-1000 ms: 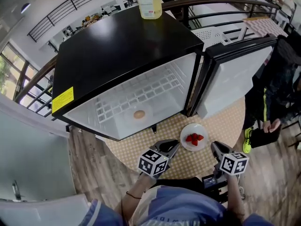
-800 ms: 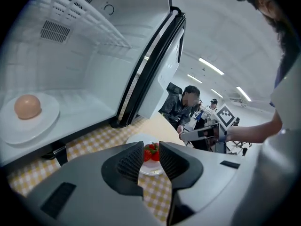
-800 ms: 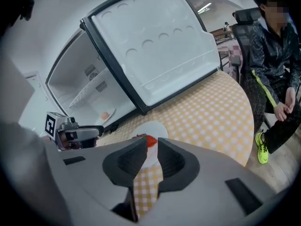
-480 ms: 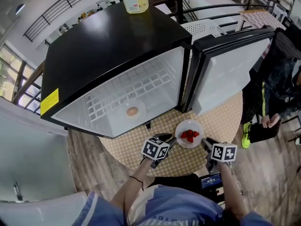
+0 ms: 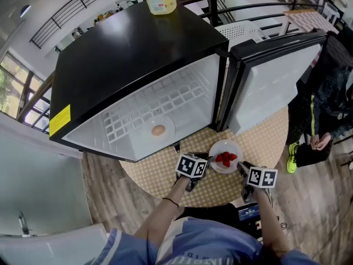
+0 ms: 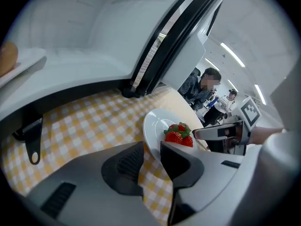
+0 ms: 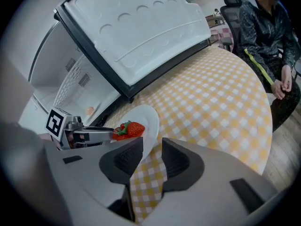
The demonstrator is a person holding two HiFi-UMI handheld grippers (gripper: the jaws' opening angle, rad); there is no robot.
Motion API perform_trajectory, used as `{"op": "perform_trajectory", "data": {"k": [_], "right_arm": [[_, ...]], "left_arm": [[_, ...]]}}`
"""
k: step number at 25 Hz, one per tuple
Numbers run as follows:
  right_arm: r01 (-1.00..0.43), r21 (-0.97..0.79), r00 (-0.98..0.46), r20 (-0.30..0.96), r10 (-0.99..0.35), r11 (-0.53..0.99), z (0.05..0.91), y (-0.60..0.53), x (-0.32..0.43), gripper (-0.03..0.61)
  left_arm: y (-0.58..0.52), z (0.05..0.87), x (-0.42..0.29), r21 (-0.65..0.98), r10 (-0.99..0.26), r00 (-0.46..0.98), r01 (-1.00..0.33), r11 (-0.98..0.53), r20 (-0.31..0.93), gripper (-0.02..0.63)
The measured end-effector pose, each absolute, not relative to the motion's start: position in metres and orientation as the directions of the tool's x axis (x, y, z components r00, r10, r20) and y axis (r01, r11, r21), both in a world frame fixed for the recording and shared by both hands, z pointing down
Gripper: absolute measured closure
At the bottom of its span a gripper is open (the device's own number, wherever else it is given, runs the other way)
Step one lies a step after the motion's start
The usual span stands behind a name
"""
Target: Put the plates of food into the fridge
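Left gripper (image 6: 152,149): nearest, at the left of the plate (image 6: 157,124). Its jaws stand partly apart and have just been opening. The plate's near rim sits in the gap and the pads do not press on it.
Right gripper (image 7: 151,145): at the plate's opposite side. Its jaws stand wide and have just been opening. The rim lies at the gap, unclamped.
Plate position: white and flat on the checked table (image 5: 149,176), between the two grippers and just in front of the open fridge (image 5: 138,48).
Strawberries (image 6: 178,134): a small loose heap near the plate's middle.
Risk, grip: if either gripper closes on only the thin rim, the plate may slip or twist out.
Risk, tilt: if the two sides lift unevenly, the plate tips and the strawberries roll off.
Risk, fridge: a second plate (image 5: 168,127) with a round brown food already sits inside, so sliding this one in could knock it.
Risk, door (image 5: 270,87): it stands open just beyond the plate on the right, and the right gripper could strike it.
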State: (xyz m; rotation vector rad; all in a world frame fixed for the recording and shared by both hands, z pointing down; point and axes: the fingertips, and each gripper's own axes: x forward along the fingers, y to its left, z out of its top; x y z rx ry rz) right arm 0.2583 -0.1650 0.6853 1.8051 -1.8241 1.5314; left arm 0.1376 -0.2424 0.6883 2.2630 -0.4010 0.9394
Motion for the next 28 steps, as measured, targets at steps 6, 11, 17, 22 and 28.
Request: {"op": "perform_trajectory", "data": {"k": [6, 11, 17, 22, 28], "right_arm": [[-0.829, -0.487, -0.219, 0.735, -0.641, -0.276, 0.69, -0.167, 0.257, 0.485], [-0.78, -0.526, -0.207, 0.728, -0.654, -0.339, 0.685, -0.167, 0.259, 0.519], [-0.698, -0.607, -0.24, 0.698, -0.675, -0.379, 0.669, -0.168, 0.256, 0.539], [-0.668, -0.643, -0.275, 0.681, -0.678, -0.375, 0.656, -0.171, 0.249, 0.541], [-0.644, -0.699, -0.356, 0.635, -0.686, -0.312, 0.633, -0.184, 0.224, 0.545]], "left_arm": [[-0.244, 0.689, 0.144, 0.423, -0.064, 0.682, -0.521, -0.742, 0.728, 0.502], [-0.242, 0.686, 0.139, 0.446, -0.077, 0.694, -0.539, -0.715, 0.716, 0.52], [-0.25, 0.668, 0.131, 0.548, -0.165, 0.758, -0.587, -0.596, 0.632, 0.555], [-0.249, 0.656, 0.121, 0.564, -0.189, 0.768, -0.591, -0.577, 0.611, 0.555], [-0.252, 0.64, 0.09, 0.6, -0.217, 0.773, -0.609, -0.518, 0.596, 0.557]]}}
